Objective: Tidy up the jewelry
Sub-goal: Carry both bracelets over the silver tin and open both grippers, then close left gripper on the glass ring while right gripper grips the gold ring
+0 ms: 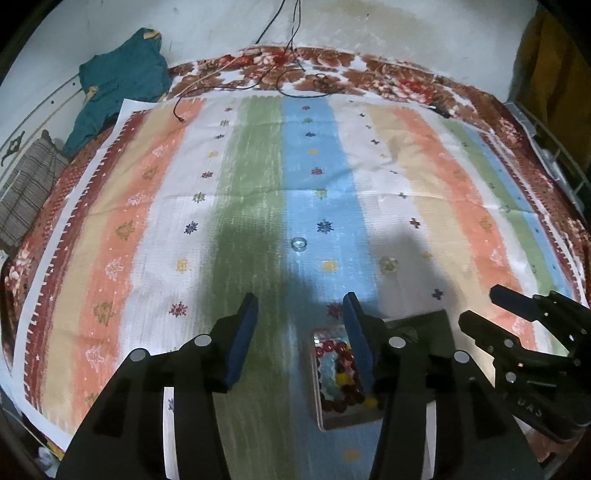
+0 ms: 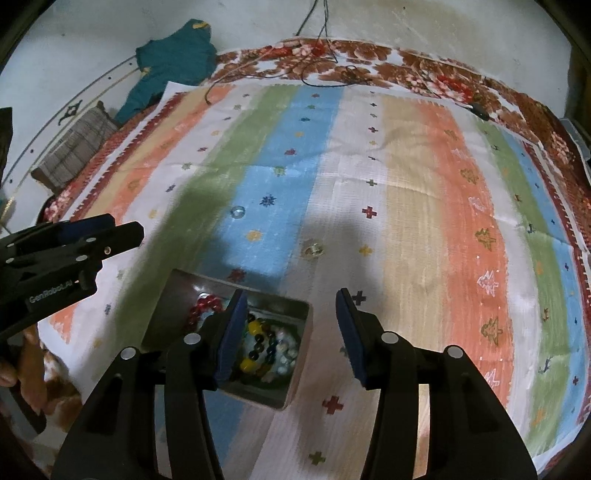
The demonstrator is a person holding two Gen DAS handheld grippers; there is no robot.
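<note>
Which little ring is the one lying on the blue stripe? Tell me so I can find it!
Find the big striped cloth covering the bed, then the open metal box full of colorful beads near its front. Beyond the box, the clear ring lies on the blue stripe beside the green one. The other ring is goldish and lies on white.

Striped cloth (image 1: 258, 177) over floral bedspread (image 1: 388, 74), stained white wall (image 1: 369, 22) (cables hanging), teal garment (image 1: 122, 74) heaped beside it.

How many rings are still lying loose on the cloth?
2: one ring on the blue stripe, the other ring on the white stripe, both beyond the open box. More may be hidden among the beads inside.
</note>
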